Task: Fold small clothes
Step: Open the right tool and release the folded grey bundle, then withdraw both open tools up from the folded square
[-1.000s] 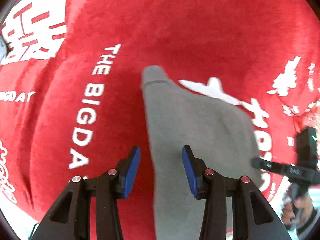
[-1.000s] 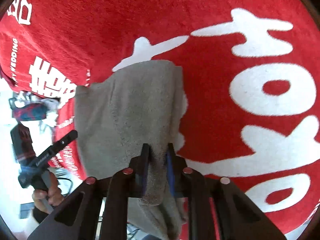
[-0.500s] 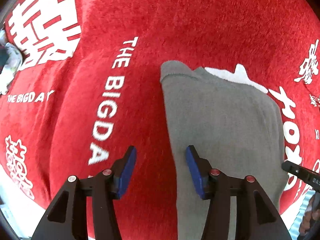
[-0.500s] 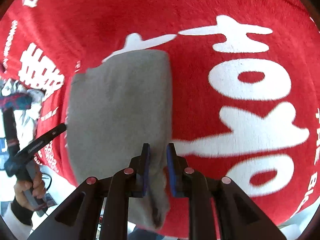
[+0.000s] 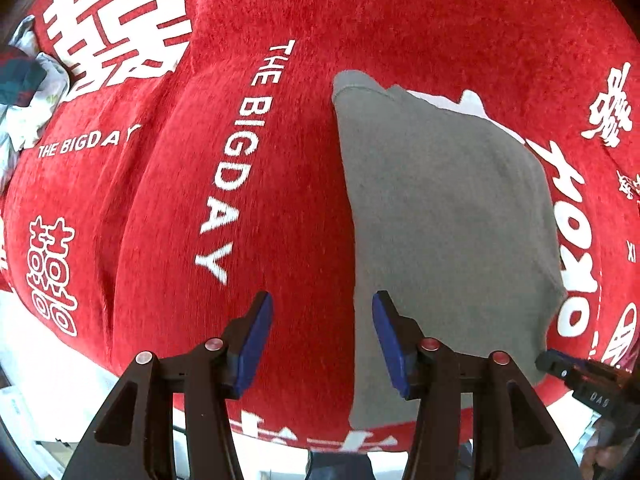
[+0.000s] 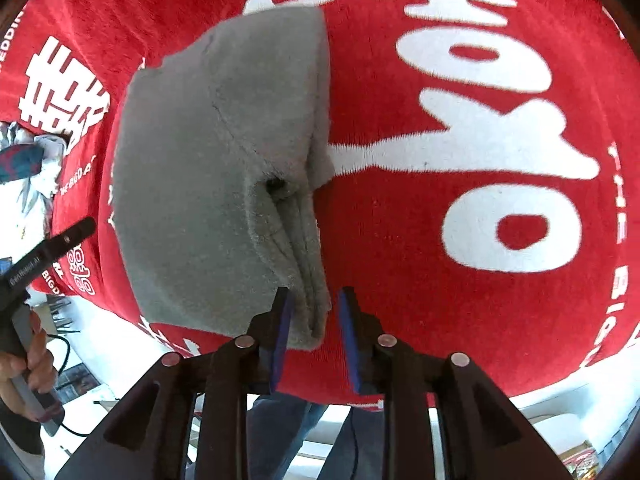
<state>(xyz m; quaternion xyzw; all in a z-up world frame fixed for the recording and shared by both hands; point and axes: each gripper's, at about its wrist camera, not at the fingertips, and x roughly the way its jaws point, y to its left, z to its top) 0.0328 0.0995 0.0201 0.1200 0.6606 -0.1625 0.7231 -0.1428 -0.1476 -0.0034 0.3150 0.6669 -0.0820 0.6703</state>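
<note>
The folded grey fleece garment [image 6: 216,168] lies on the red plush cloth with white lettering [image 5: 260,20] — a fold seems just laid. The right gripper [image 6: 316,336], jaws just opening, straddles its 6 o'clock edge unpinched; the left gripper [image 5: 322,340] gapes empty, garment at its 3 o'clock.

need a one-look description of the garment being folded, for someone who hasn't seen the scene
A red plush cloth with white lettering covers the surface. On it, right of the words THE BIGDAY, lies a folded grey fleece garment. It is the only plain, unprinted grey piece on the red.
</note>
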